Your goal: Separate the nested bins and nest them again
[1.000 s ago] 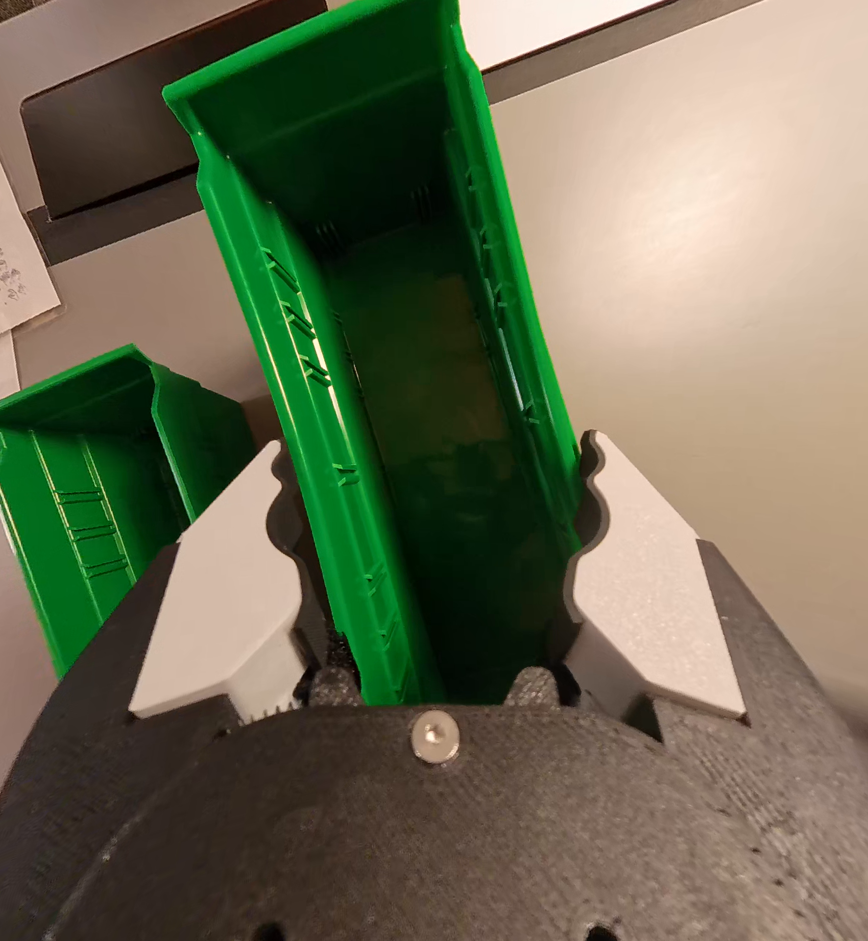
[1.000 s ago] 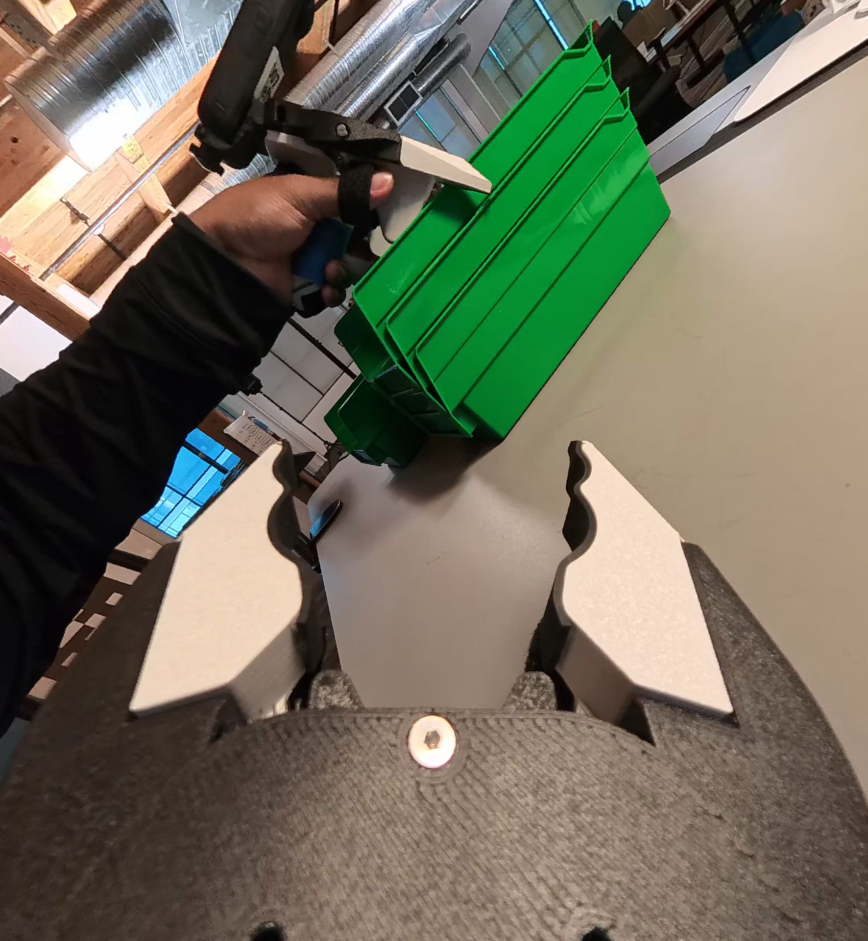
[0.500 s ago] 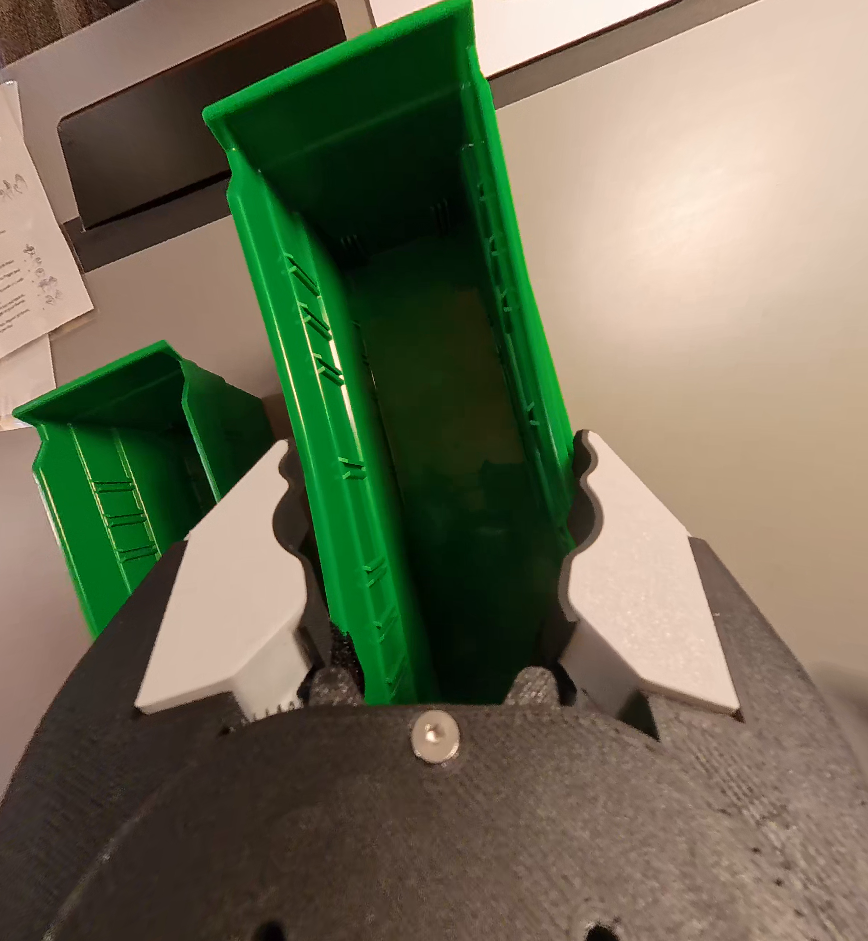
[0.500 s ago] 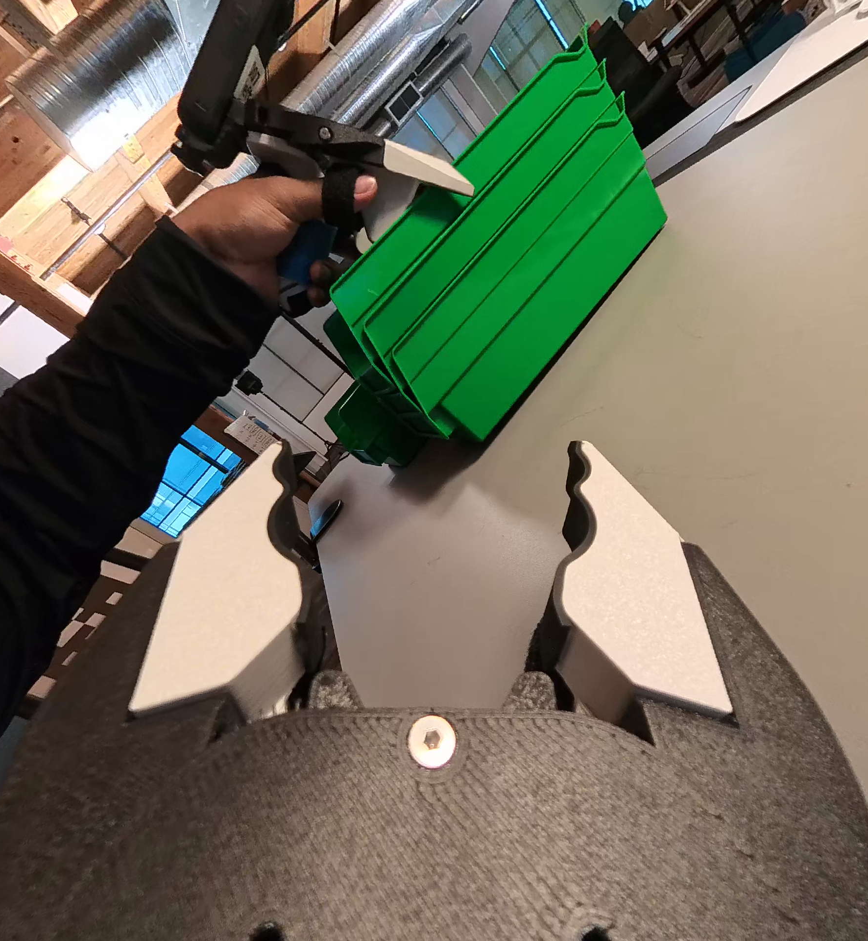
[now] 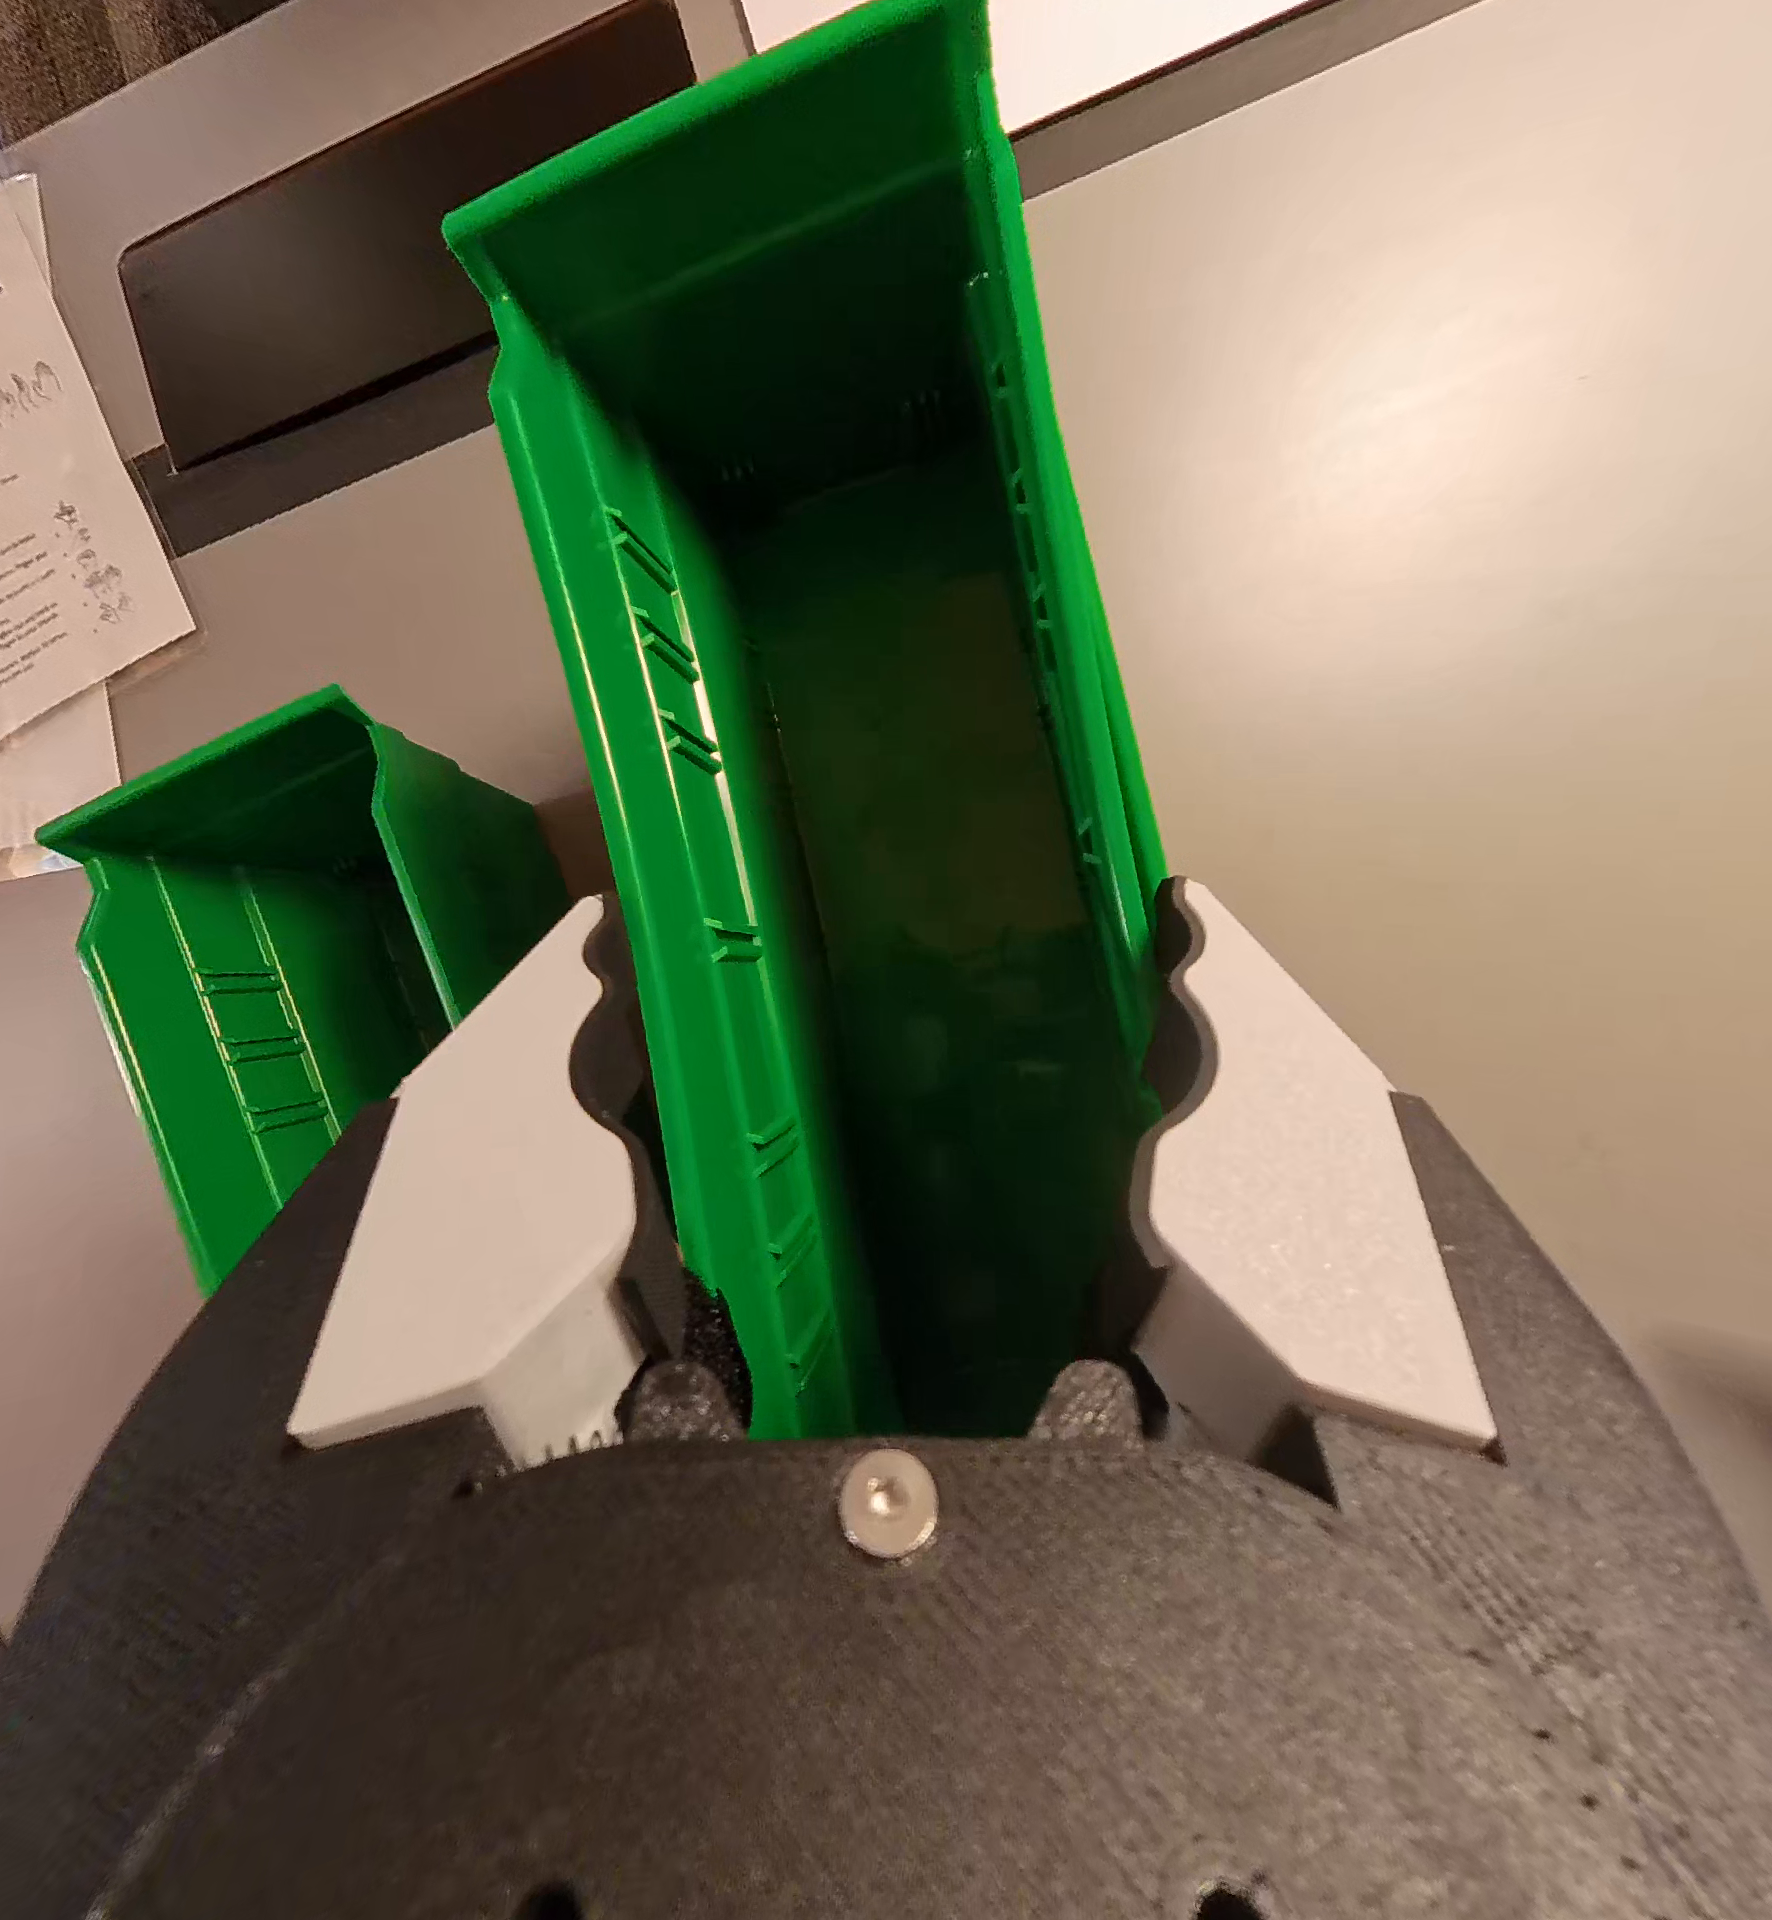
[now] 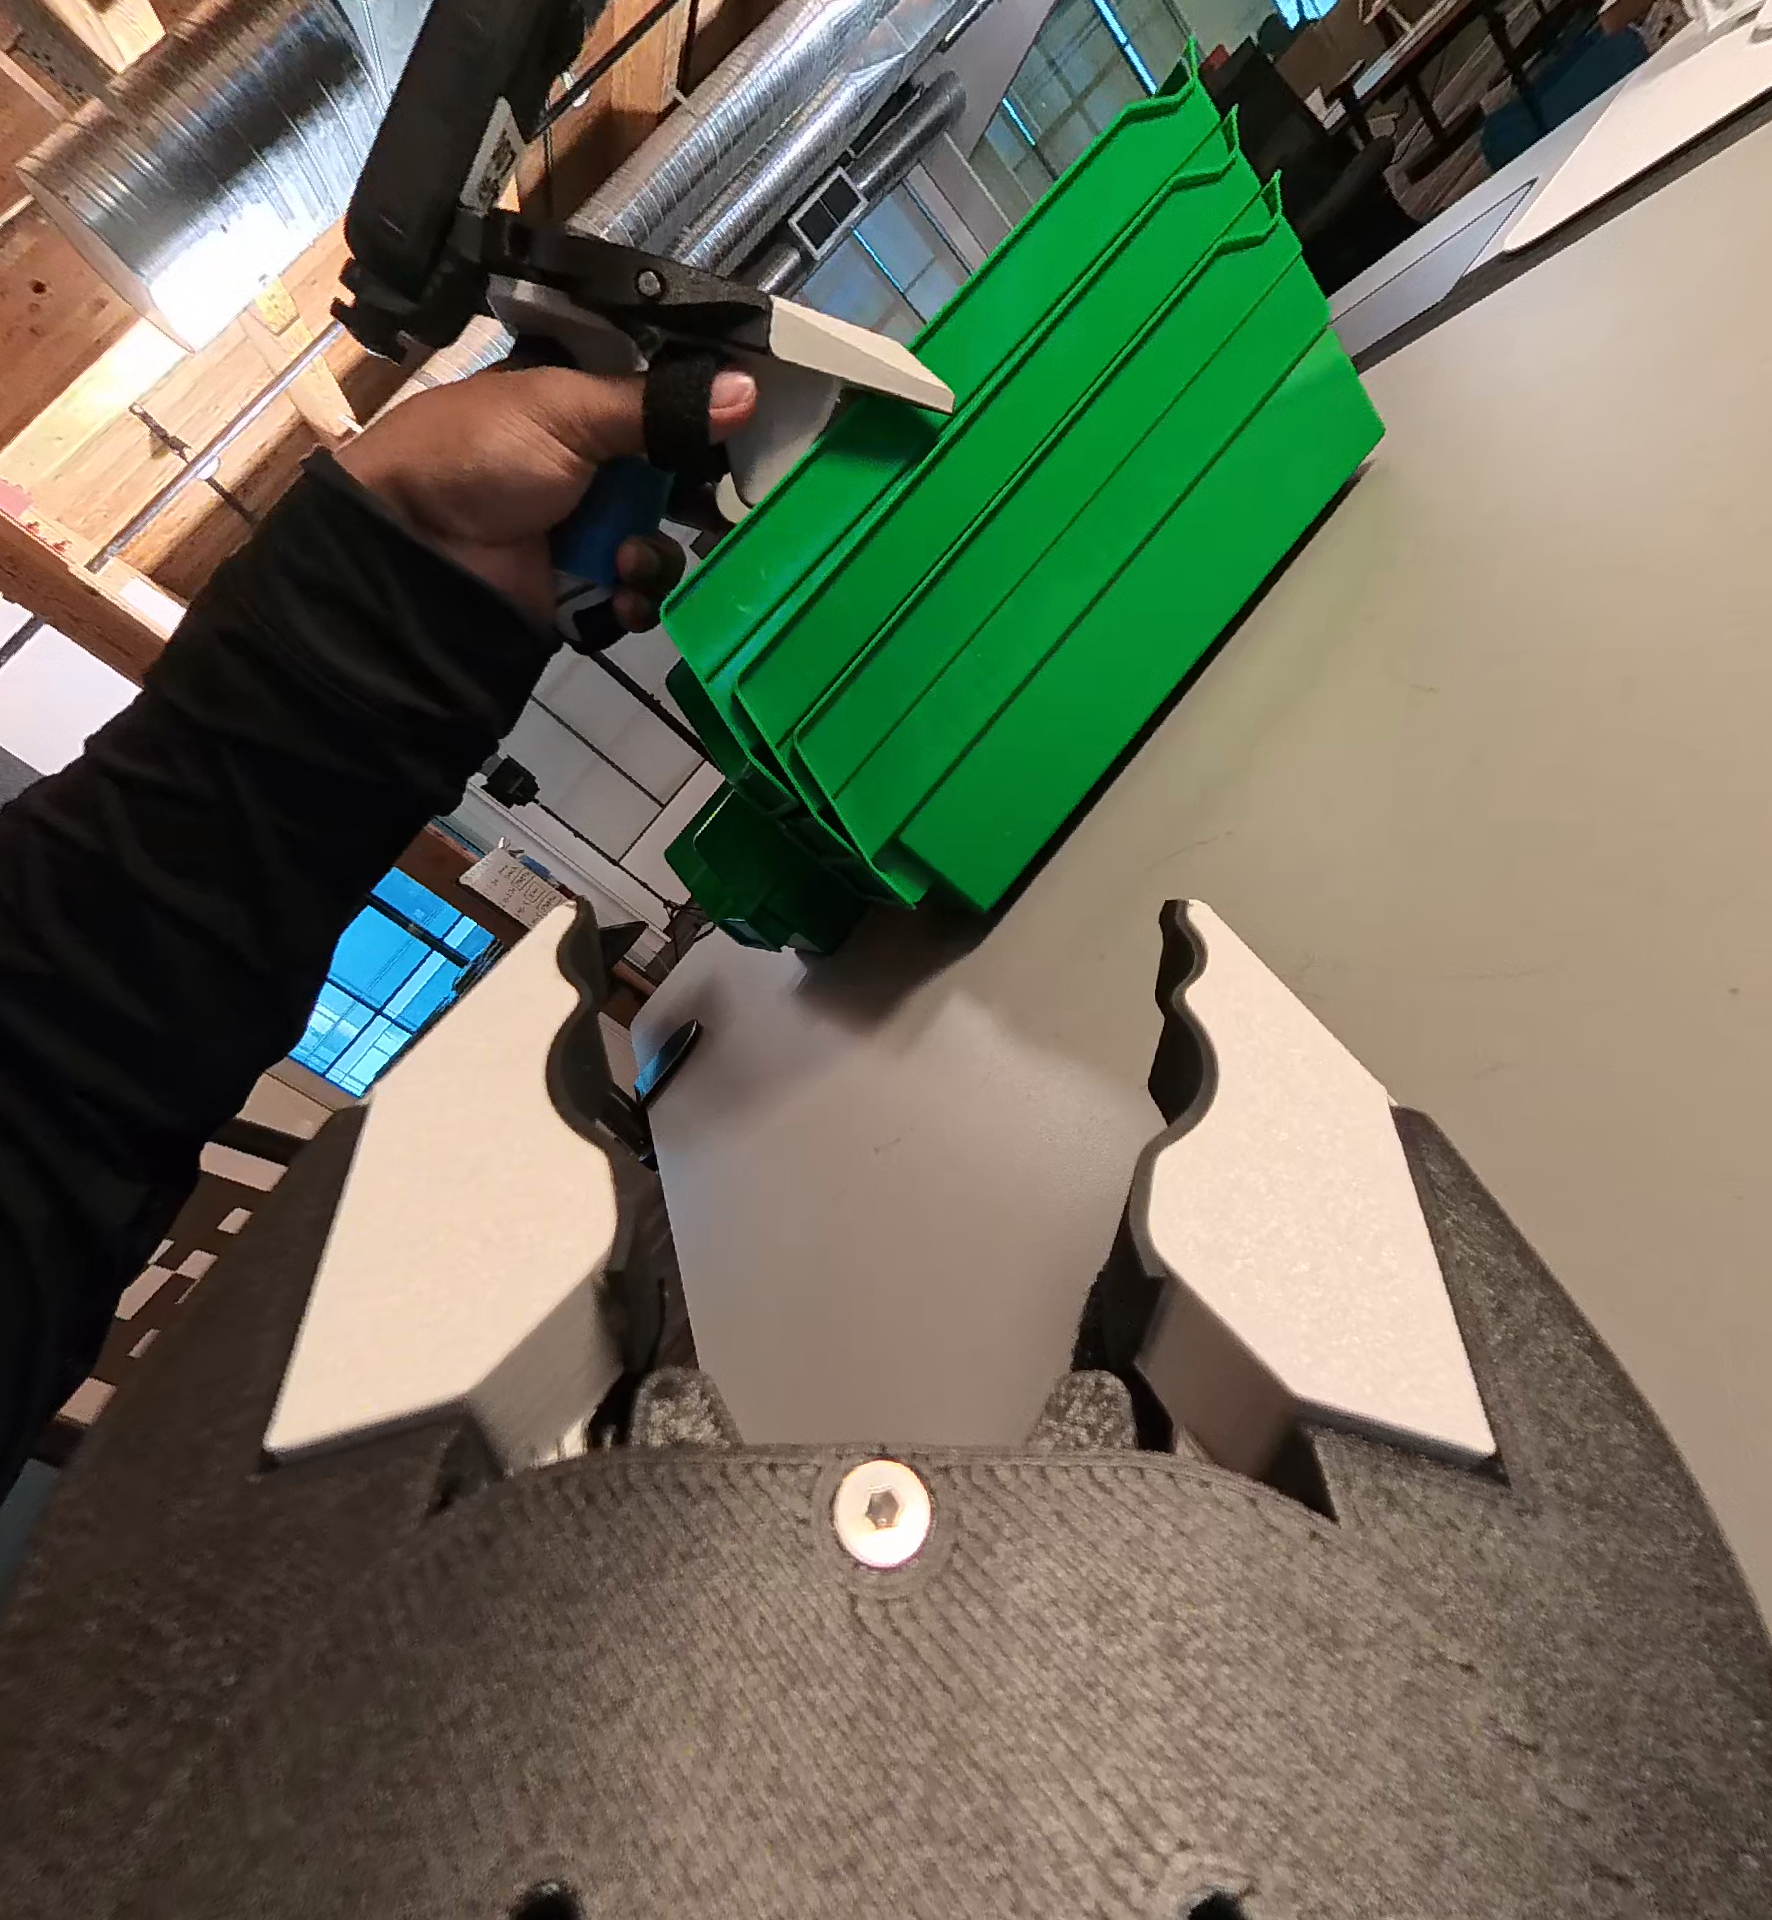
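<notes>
Grey table; left gripper clamps the top green bin across its stiff, light, slick side walls; right gripper fingers apart, empty.

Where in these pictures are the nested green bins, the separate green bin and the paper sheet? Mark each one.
nested green bins (image 6: pixel 1069 582), right wrist view, on the ribbed side walls.
separate green bin (image 5: pixel 269 987), left wrist view, on its inner side wall.
paper sheet (image 5: pixel 20 499), left wrist view, on its printed face.
</notes>
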